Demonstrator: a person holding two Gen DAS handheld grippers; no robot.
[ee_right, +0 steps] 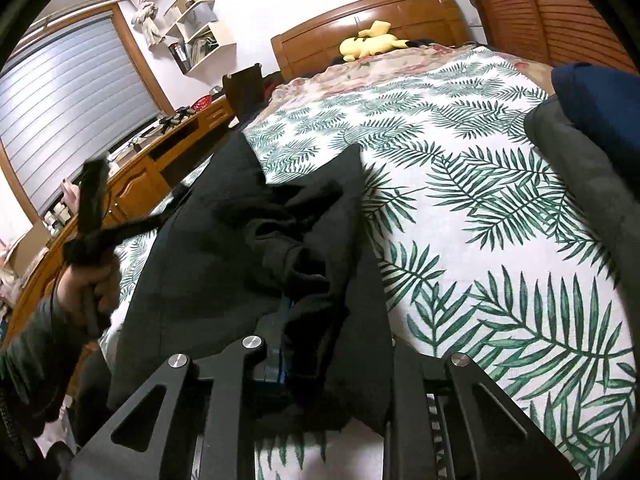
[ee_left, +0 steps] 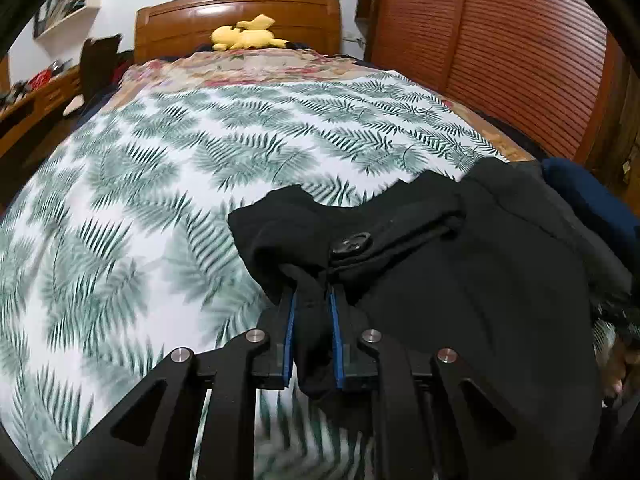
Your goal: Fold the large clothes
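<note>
A large black garment (ee_left: 460, 272) with a black button (ee_left: 351, 245) hangs between the two grippers above the leaf-print bedspread (ee_left: 168, 168). My left gripper (ee_left: 311, 300) is shut on a fold of it, blue pads on either side of the cloth. In the right wrist view the same black garment (ee_right: 256, 240) bunches over my right gripper (ee_right: 304, 312), which is shut on it; its fingers are mostly hidden by cloth. The left gripper (ee_right: 94, 200), held in a hand, shows blurred at the left of that view.
The bed has a wooden headboard (ee_left: 236, 16) with a yellow plush toy (ee_left: 248, 34) on the floral quilt. A louvred wooden wardrobe (ee_left: 500, 40) stands on the right. A wooden desk (ee_right: 132, 176) runs along the left. A dark blue cloth (ee_right: 600, 108) and grey cloth (ee_right: 580, 168) lie at the right.
</note>
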